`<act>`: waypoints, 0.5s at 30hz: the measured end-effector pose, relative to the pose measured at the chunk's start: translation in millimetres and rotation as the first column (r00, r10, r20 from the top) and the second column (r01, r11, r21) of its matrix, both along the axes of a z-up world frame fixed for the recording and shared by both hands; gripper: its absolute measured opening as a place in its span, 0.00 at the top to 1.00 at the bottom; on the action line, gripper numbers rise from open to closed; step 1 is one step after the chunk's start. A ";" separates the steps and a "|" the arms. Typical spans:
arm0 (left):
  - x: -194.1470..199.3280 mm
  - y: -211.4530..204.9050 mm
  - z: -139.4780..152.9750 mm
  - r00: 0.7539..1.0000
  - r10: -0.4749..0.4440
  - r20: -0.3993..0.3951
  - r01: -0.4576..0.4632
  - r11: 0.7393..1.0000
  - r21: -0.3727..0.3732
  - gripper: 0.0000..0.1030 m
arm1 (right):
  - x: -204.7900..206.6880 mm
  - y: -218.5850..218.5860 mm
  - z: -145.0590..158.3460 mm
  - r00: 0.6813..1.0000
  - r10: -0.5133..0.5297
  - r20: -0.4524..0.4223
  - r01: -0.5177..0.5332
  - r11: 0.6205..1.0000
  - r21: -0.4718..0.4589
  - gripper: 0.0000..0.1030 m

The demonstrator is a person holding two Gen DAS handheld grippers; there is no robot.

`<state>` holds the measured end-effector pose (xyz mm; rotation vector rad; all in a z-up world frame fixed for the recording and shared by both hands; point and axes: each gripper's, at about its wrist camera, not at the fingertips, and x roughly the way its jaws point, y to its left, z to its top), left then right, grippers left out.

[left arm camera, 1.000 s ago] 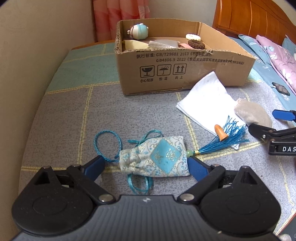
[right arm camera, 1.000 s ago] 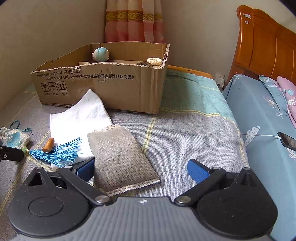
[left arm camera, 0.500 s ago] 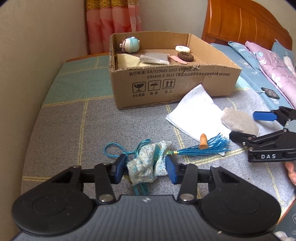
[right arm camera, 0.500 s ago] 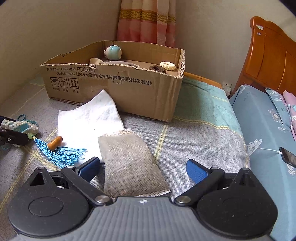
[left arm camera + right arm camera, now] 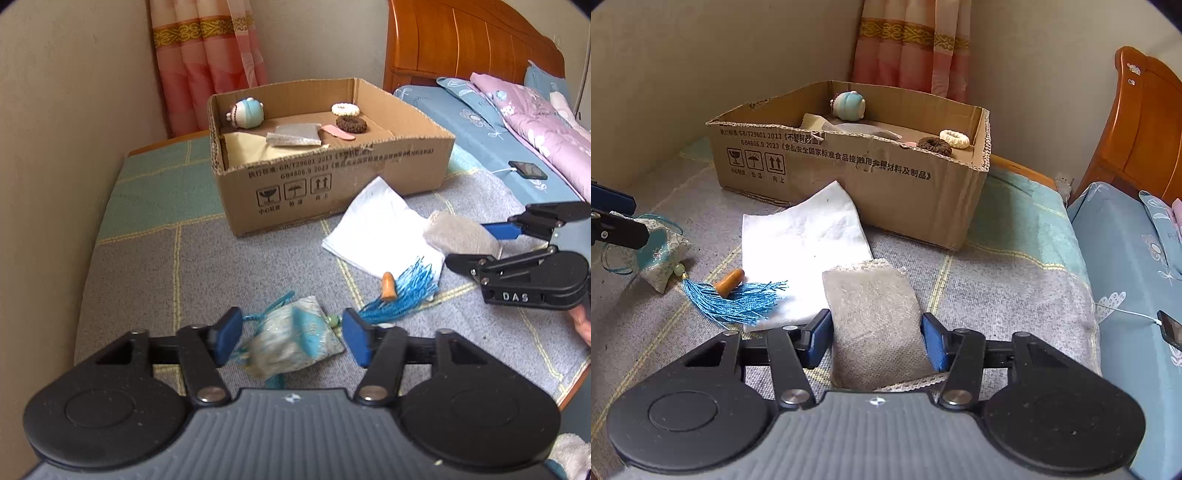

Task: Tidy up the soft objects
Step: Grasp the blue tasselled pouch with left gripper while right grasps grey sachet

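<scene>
A blue-and-white brocade pouch (image 5: 280, 347) with a blue tassel (image 5: 402, 291) lies on the grey bedspread between the pads of my left gripper (image 5: 291, 332). Its jaws are opening and stand clear of the pouch on both sides. In the right wrist view the pouch (image 5: 663, 254) rests at the far left under the left gripper's fingers (image 5: 624, 230). My right gripper (image 5: 875, 336) is closing on a grey lace-edged sachet (image 5: 871, 306), with a pad against each long side. From the left wrist view the sachet (image 5: 454, 232) looks bunched up between those fingers.
An open cardboard box (image 5: 332, 184) at the back holds a round blue toy, hair ties and flat pieces. A white cloth (image 5: 801, 240) and a small orange piece (image 5: 729, 280) lie in front of it. A phone (image 5: 528, 170) lies on the blue bed to the right. A wall runs along the left.
The left gripper squeezed the pouch, rose a little, then spread its jaws off it. The right gripper's jaws came in from wide open onto the grey sachet's sides.
</scene>
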<state>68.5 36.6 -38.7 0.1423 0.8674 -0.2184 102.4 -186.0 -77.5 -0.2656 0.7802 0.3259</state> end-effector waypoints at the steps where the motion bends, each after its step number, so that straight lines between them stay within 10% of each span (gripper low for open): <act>1: -0.7 -0.1 -3.3 1.000 0.006 -0.005 -0.006 1.000 0.004 0.37 | -0.7 0.4 0.1 1.000 0.002 0.001 -0.002 1.000 -0.003 0.44; 15: 1.2 0.7 -24.6 0.986 -0.128 -0.110 0.123 0.991 -0.052 0.33 | 0.5 -0.4 -0.3 1.000 0.000 -0.005 0.000 1.000 0.007 0.44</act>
